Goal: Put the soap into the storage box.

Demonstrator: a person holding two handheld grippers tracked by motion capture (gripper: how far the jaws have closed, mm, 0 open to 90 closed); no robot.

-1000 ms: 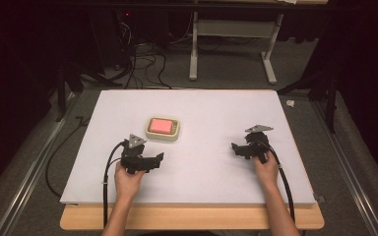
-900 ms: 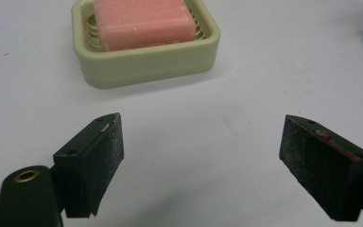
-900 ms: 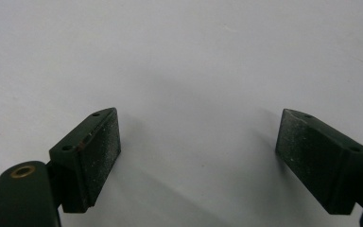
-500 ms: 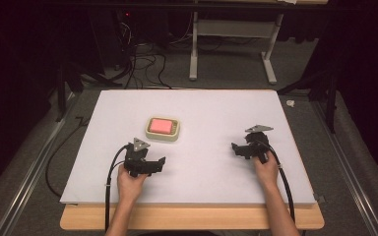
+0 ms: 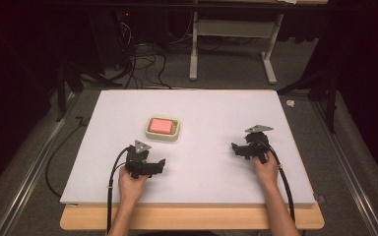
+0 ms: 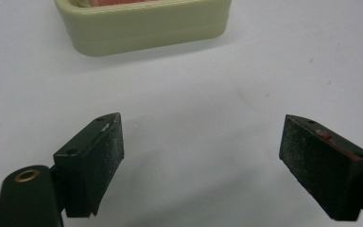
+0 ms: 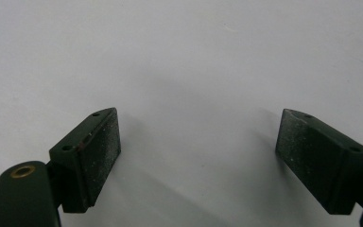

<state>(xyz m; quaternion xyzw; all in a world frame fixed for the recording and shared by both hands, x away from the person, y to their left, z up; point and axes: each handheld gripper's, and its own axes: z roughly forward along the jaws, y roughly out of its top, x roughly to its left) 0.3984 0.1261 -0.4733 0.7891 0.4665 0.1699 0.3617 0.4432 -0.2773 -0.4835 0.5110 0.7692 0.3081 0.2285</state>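
A cream, rounded-corner dish [image 5: 163, 129] with a pink block inside sits on the white board [image 5: 202, 108], left of centre. My left gripper [image 5: 153, 163] rests on the board just in front of the dish, held by a hand, jaws wide open and empty. In the left gripper view the dish's cream wall [image 6: 146, 28] lies ahead beyond the open left gripper [image 6: 203, 156]. My right gripper [image 5: 238, 149] rests on the board's right side, pointing left. In the right gripper view the right gripper [image 7: 198, 151] is open with bare white board between its pads.
The white board lies on a wooden table whose front edge [image 5: 192, 219] shows below it. Black cables [image 5: 142, 59] and a grey table frame [image 5: 231, 44] stand on the floor behind. Each gripper trails a black cable [image 5: 112, 187] toward the person.
My left gripper has shifted slightly to the right and toward the near edge. The right gripper and the dish have stayed put.
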